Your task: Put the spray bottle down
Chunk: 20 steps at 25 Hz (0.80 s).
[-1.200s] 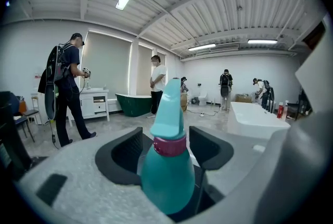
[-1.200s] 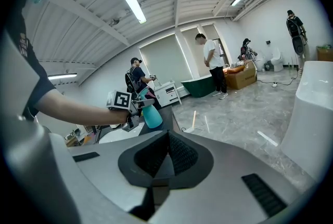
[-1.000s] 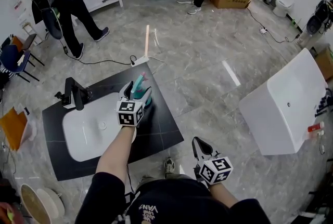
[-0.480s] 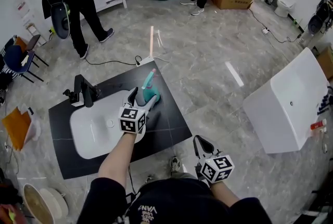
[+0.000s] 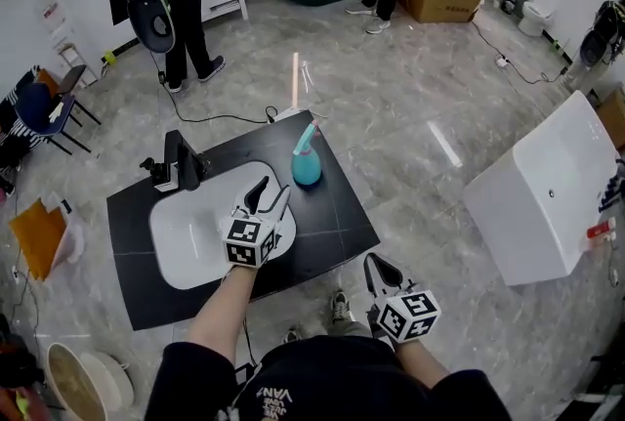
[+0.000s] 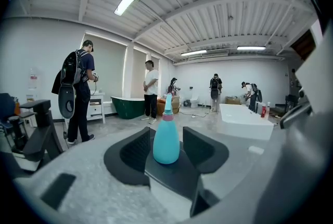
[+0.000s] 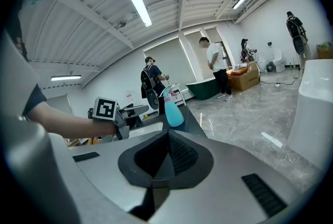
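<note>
**Head view:** spray bottle (image 5: 306, 165) stands upright on the desk (image 5: 337, 229), near its far corner and close to the right edge. It's just right of the white basin (image 5: 186, 233), not touching it. Left gripper (image 5: 271, 191) hangs over the basin's right end, well short of the bottle, jaws parted w/ nothing btwn them. Right gripper (image 5: 377, 265) sits off the desk's near edge, over the floor, jaws pressed together, empty. To us the put-down looks done.

**Left gripper view:** jaws have just been closing partway but stand apart w/ only air btwn. The bottle lines up w/ the gap but stands farther out, untouched. We judge it light-ish plastic, stiff enough not to crush. The smooth round bulb is prob. slippery. The narrow neck under the pink collar looks the surer hold, else the bulb at its widest. Tall top, small foot, so prob. tips easily.

**Right gripper view:** pads meet, nothing held. The bottle shows small, beyond the left gripper's marker cube (image 7: 105, 109).

**Hard to tell:** fill level (opaque body), so true weight is unknown. Nozzle detail is too small. Our forearm covers part of the basin and the desk's near edge.
</note>
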### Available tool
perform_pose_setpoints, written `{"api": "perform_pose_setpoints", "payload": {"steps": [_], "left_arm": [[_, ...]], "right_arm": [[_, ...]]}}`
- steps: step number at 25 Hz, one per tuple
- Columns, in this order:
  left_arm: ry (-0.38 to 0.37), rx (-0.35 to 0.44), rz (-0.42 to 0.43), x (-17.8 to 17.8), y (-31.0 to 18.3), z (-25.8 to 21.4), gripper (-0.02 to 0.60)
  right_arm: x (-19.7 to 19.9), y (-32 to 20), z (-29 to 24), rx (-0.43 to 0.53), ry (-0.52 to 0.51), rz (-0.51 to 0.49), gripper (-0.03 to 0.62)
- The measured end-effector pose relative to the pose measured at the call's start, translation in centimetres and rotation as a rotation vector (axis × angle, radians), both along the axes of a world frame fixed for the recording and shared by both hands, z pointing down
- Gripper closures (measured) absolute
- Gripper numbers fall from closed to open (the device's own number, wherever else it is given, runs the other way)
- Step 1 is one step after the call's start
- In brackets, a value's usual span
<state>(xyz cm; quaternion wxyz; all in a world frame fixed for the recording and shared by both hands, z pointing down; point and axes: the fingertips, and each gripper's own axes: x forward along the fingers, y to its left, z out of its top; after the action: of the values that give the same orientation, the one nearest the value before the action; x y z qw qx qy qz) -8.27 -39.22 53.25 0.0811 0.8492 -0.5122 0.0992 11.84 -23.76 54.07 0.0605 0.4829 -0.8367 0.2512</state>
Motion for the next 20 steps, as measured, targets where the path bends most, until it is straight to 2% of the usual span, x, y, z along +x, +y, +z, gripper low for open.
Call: {"api": "perform_pose_setpoints", "payload": {"steps": [7, 11, 20], "left_arm": [[-0.053, 0.037, 0.027, -2.1, 5.2, -1.4, 0.5], [-0.052, 0.051, 0.042, -2.7, 8.0, -2.2, 0.563], [0.011, 0.065, 0.096, -3.9, 14.3, -3.7, 0.57]], "right_arm": [[-2.7, 3.0, -0.9, 0.021, -0.011, 0.009, 0.595], [-3.9, 4.8, -1.1, 0.029, -0.012, 0.019, 0.595], [-6.1, 8.1, -1.5, 0.048, -0.024, 0.055, 0.595]]}}
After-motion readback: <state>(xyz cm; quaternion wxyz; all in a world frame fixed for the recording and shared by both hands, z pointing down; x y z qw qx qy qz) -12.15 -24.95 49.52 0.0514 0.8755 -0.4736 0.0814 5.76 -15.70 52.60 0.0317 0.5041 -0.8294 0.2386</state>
